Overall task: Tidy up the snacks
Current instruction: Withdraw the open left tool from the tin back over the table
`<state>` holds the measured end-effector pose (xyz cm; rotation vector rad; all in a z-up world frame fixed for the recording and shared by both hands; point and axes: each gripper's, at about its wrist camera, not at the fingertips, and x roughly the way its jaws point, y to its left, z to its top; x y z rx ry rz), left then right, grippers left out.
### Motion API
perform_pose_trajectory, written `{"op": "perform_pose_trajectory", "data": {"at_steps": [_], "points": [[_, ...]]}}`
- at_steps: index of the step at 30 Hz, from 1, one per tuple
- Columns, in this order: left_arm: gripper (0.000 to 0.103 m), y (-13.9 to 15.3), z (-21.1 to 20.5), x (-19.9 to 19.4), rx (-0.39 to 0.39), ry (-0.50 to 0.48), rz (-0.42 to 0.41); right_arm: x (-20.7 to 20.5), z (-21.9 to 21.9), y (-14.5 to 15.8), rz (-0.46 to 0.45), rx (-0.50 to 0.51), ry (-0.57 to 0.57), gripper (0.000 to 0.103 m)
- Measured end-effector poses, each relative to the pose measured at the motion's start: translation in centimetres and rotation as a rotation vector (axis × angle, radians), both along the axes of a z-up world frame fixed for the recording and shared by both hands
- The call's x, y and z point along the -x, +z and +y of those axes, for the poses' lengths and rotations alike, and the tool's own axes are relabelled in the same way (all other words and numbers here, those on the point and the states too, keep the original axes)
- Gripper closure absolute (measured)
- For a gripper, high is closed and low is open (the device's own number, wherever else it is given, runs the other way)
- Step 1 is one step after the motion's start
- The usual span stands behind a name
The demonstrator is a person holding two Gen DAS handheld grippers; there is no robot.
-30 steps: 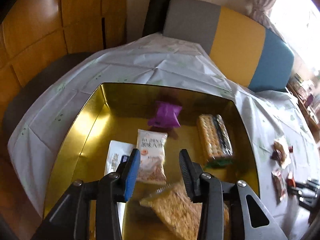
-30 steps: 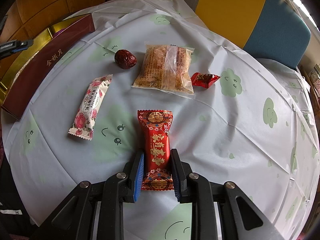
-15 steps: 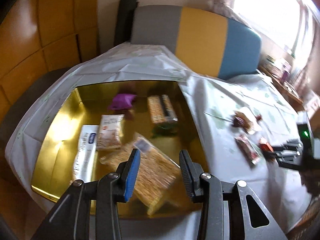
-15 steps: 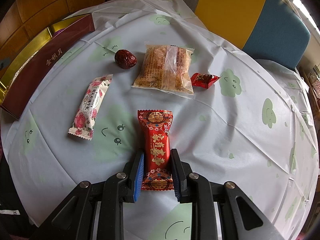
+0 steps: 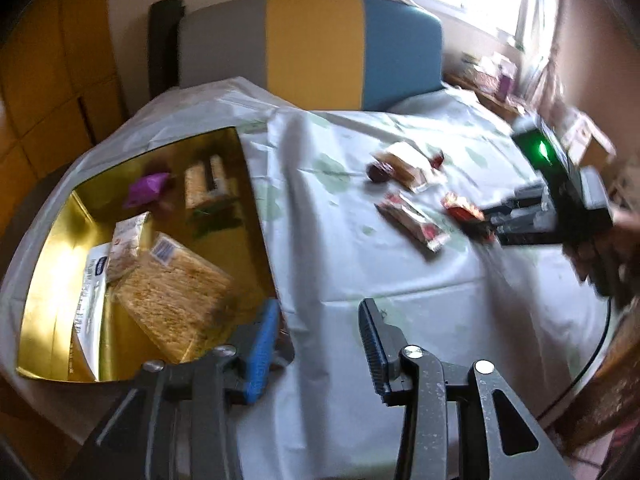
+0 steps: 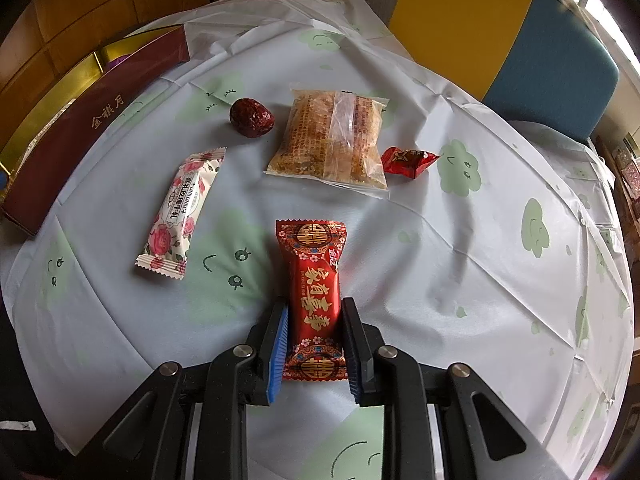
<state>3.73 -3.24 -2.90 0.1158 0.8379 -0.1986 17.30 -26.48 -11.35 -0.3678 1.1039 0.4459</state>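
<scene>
My right gripper is shut on a red snack packet that lies on the tablecloth. Ahead of it lie a rose-patterned packet, a red date, a clear-wrapped crispy cake and a small red candy. My left gripper is open and empty, above the tablecloth by the right edge of the gold box. The box holds a large crispy cake, a purple packet, a cracker pack and white packets.
The gold box's dark red outer wall stands at the left in the right wrist view. A grey, yellow and blue seat back is behind the table. In the left wrist view the right gripper is at the far right.
My left gripper has swung right, from over the box to the tablecloth beside it. The large crispy cake now lies in the box. My right gripper has stayed shut on the red packet.
</scene>
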Motion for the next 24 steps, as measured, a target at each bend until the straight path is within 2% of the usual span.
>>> {"op": "perform_pose_trajectory", "data": {"at_steps": [2,6,8,13,17,20,24], "points": [[0.053,-0.4,-0.9,0.5,-0.068,-0.021,-0.036,0.0,0.0,0.0,0.001,-0.001,0.0,0.078],[0.053,-0.4,-1.2,1.2,-0.098,-0.027,-0.08,-0.1,-0.2,0.0,0.003,-0.008,-0.001,0.078],[0.054,-0.2,-1.2,1.6,-0.092,-0.031,-0.104,-0.2,-0.4,0.0,0.006,-0.012,-0.004,0.078],[0.054,-0.1,-2.7,3.1,-0.044,-0.138,-0.129,-0.3,-0.5,0.0,0.007,-0.015,-0.012,0.078],[0.054,-2.7,-4.0,3.3,-0.042,-0.238,-0.057,-0.5,-0.6,0.0,0.01,-0.015,-0.02,0.078],[0.055,-4.5,-3.8,2.8,-0.04,-0.238,0.004,-0.7,-0.5,0.0,0.008,0.001,-0.03,0.078],[0.055,-4.9,-2.9,2.5,0.033,-0.24,0.007,-0.9,0.0,0.1,0.018,0.018,-0.064,0.08]]}}
